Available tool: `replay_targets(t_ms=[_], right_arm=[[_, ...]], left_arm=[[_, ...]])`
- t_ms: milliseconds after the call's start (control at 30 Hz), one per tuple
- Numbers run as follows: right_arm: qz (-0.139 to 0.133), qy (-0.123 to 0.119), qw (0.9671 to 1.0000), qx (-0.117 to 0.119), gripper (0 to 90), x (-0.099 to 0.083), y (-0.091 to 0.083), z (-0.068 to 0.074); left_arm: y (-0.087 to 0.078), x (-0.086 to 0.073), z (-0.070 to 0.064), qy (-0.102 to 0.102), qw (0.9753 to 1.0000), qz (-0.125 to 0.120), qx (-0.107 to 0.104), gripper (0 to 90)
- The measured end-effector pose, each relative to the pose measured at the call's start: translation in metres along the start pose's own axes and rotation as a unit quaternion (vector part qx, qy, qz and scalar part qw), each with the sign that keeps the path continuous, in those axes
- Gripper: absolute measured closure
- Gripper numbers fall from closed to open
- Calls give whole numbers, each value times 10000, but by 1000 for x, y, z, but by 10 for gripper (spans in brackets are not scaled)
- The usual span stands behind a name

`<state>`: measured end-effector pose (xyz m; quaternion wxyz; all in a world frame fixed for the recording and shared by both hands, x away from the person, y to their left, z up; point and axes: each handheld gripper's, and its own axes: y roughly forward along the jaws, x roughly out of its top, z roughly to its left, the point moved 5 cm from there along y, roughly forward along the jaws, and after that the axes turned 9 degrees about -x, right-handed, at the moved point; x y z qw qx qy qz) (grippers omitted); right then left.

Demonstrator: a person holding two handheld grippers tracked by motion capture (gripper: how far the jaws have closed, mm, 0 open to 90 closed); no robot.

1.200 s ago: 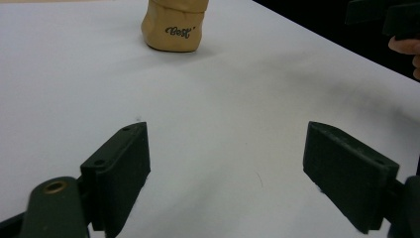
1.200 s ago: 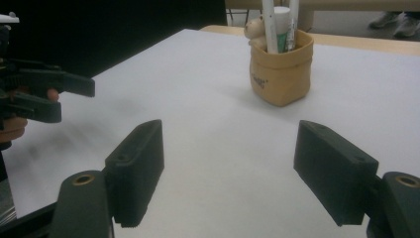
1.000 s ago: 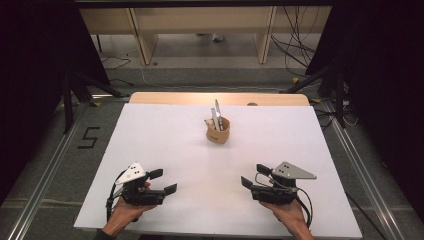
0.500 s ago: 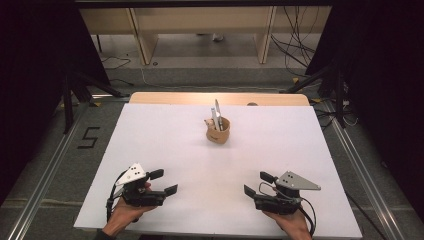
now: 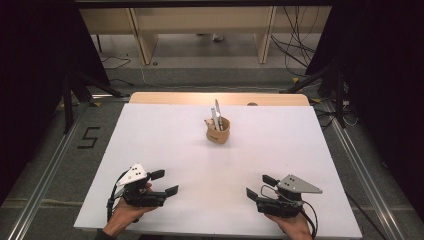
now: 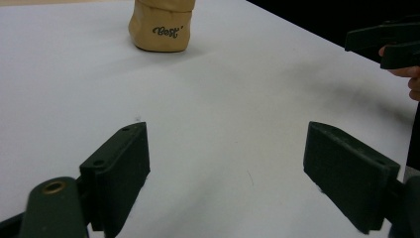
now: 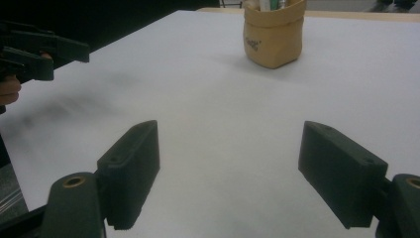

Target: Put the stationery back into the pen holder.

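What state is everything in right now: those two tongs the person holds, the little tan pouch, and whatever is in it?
Left tongs: open, empty, low over the table's near edge.
Right tongs: open, empty, low over the near edge.
Tan pouch: upright, top rolled open, untouched, mid-table.
Pens: standing in the pouch, sticking out the top.
White table: bare around the pouch.

Holder [image 5: 218, 131]: small tan paper-like pouch with a rolled rim and dark script lettering on its side. Stands upright on the white bench [image 5: 150, 150], well ahead of both sets of fingers, roughly midway between them and nearer the far edge. Untouched, well apart from either gripper.

Contents [image 5: 216, 116]: slim pale-grey, pen-like sticks standing in the holder, tips rising above the rim and leaning slightly. Exact count and kind cannot be told.
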<state>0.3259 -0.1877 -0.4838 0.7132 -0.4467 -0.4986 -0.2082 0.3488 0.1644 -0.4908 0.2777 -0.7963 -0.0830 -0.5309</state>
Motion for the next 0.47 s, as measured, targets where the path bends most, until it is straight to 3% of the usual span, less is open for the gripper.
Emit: replay_targets(t_ms=[467], right_arm=[[0,-13,10000,-17,234,0,0,0]], left_arm=[[0,0,0,11,10000,15,3,175]])
